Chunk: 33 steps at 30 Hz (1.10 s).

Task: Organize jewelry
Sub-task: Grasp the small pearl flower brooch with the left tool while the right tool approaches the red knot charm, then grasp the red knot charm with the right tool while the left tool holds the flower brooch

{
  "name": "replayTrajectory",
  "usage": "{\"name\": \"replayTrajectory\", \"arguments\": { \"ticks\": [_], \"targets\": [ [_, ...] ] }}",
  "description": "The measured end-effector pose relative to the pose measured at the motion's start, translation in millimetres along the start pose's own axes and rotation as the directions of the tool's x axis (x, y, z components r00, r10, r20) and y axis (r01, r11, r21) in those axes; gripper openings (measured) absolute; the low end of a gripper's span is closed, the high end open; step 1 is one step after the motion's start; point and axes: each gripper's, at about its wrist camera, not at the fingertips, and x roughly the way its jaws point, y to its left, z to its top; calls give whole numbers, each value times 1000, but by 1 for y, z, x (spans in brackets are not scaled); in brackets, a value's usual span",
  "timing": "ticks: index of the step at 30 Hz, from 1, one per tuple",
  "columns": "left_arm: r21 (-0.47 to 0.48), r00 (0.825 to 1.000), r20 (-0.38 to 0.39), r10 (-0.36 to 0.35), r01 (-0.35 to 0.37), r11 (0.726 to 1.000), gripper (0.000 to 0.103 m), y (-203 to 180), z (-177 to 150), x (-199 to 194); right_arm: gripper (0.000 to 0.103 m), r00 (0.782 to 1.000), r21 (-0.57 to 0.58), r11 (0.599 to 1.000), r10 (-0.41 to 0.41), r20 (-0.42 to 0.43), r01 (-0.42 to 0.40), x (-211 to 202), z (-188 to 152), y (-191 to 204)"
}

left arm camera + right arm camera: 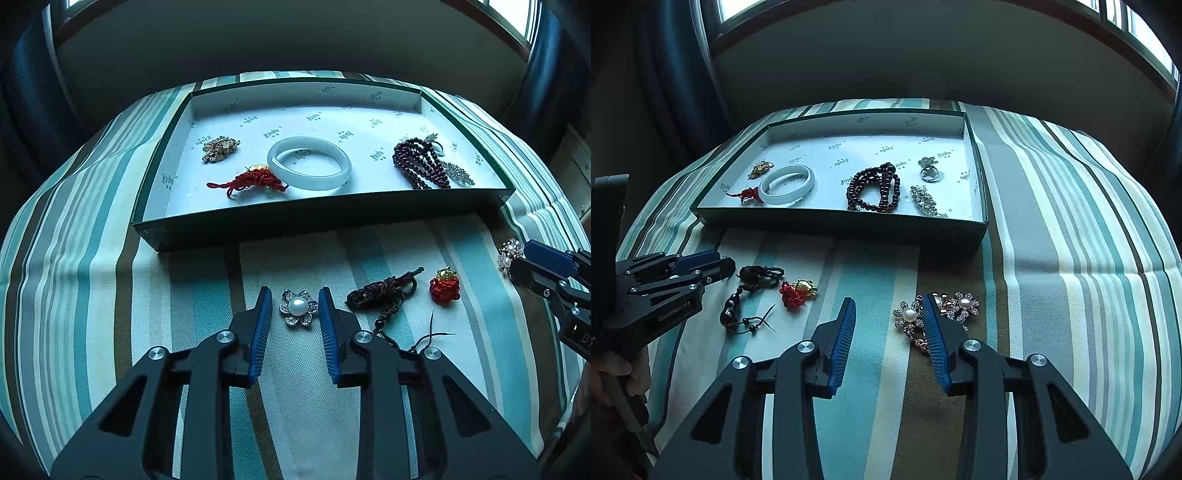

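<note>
My left gripper point(294, 295) is open, its two blue pads on either side of a pearl flower brooch point(298, 307) lying on the striped cloth. A dark corded bead bracelet point(384, 291) and a red knotted charm point(444, 286) lie to its right. My right gripper point(888, 304) is open low over the cloth; a pink pearl flower brooch point(909, 316) lies by its right finger, partly hidden behind it. The green tray point(332, 218) holds a white bangle point(309, 168), dark red beads point(419, 164), a gold piece point(219, 147) and a red cord charm point(255, 181).
The tray also holds a ring point(930, 170) and a crystal piece point(924, 200) at its right end. The striped cloth point(1071, 236) covers a rounded surface that falls away at the sides. A dark wall and windows stand behind.
</note>
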Motion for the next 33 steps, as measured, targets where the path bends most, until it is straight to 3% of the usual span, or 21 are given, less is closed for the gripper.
{"name": "replayTrajectory", "arguments": {
  "ticks": [16, 33],
  "targets": [
    [-10, 1000, 14, 9, -9, 1000, 21, 6, -4, -3, 38, 1000, -18, 1000, 20, -6, -20, 3, 0, 9],
    [-94, 997, 16, 77, -75, 993, 21, 48, -17, -12, 37, 993, -103, 989, 104, -56, -109, 30, 6, 59]
  ]
}}
